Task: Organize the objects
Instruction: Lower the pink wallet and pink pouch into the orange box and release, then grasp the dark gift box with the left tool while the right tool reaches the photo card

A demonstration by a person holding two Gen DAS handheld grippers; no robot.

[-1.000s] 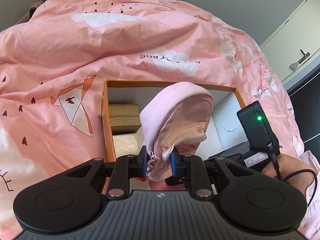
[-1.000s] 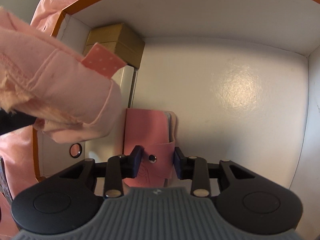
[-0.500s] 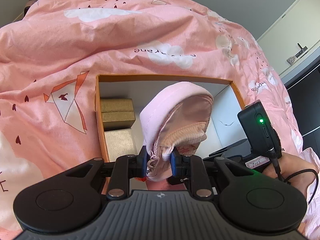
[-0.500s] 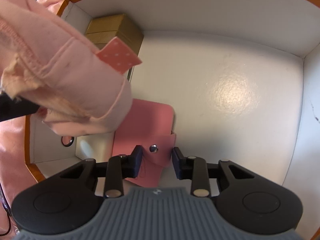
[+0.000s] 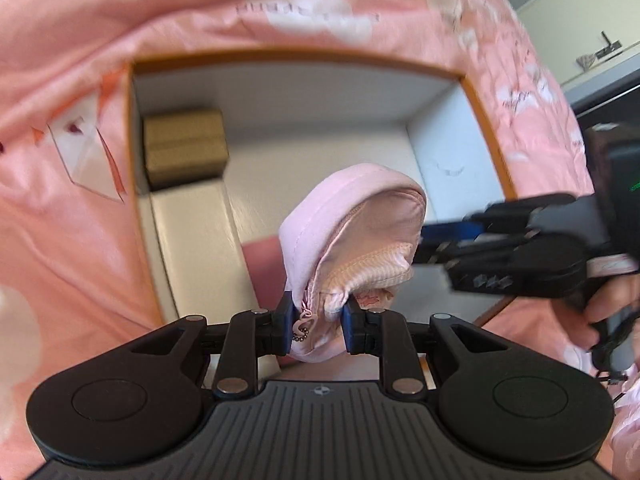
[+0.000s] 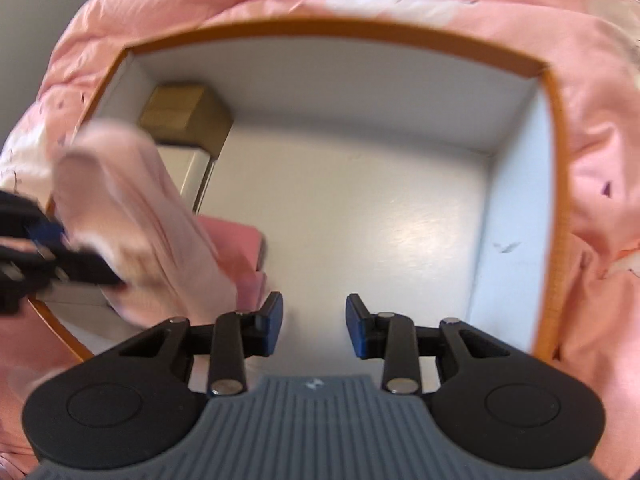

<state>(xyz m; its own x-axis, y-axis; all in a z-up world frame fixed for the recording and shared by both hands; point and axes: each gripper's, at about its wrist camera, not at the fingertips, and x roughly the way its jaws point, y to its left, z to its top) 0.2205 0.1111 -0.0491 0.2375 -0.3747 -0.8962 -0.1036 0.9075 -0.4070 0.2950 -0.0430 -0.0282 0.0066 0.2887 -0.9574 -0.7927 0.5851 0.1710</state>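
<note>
My left gripper (image 5: 316, 320) is shut on the zip end of a pale pink fabric pouch (image 5: 352, 232), which hangs over an orange-rimmed box (image 5: 300, 54) with a white inside. The right wrist view shows the same pouch (image 6: 132, 216), blurred, at the left. A pink snap wallet (image 6: 240, 240) lies on the box floor beside it, partly hidden by the pouch, and it also shows in the left wrist view (image 5: 262, 264). My right gripper (image 6: 314, 320) hovers open above the box floor with nothing between its fingers. It reaches in from the right (image 5: 436, 240), held by a hand (image 5: 612, 300).
A gold carton (image 5: 184, 146) and a white carton (image 5: 192, 240) stand along the box's left wall. The box's right half shows bare white floor (image 6: 400, 208). A pink patterned quilt (image 5: 80, 80) surrounds the box. A pale cabinet (image 5: 592, 20) stands at the far right.
The right gripper has let go of the pink wallet and pulled up and back, leaving it in the box. The left gripper has dipped toward the box with the pouch.
</note>
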